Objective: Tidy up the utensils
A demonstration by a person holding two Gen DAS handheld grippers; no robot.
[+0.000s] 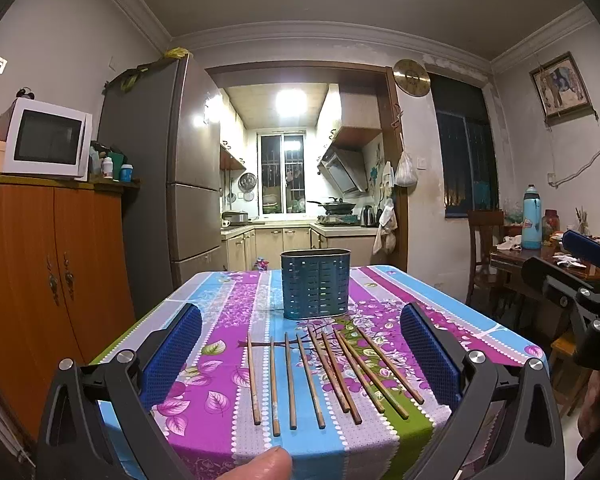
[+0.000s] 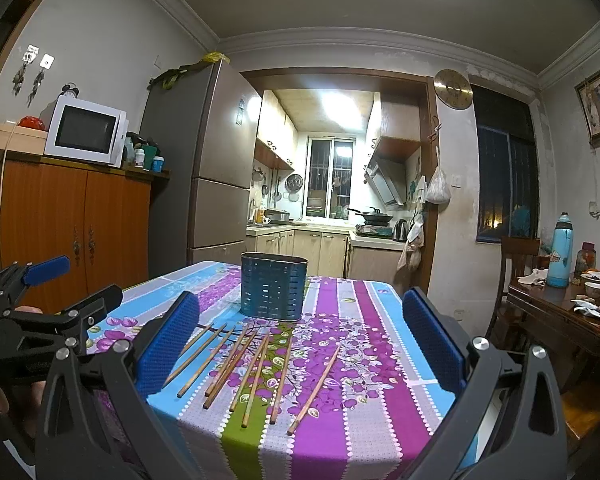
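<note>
At the left edge of the right wrist view, the left hand-held gripper (image 2: 66, 280) hangs above the surface's (image 2: 384, 364) corner, its jaws spread apart and empty. Toward the lower centre, wooden chopsticks (image 1: 324, 376) lie loose in a fanned row on the floral cloth, some touching or crossing. Just behind them, at centre frame, the blue slotted holder (image 1: 315, 283) stands upright. The right hand-held gripper (image 2: 300, 340) is released too, blue pads flanking the chopsticks, gripping nothing.

Both grippers, left (image 1: 300, 354) and right (image 2: 300, 350), have black frames, 2 blue dimpled pads, silver screws
</note>
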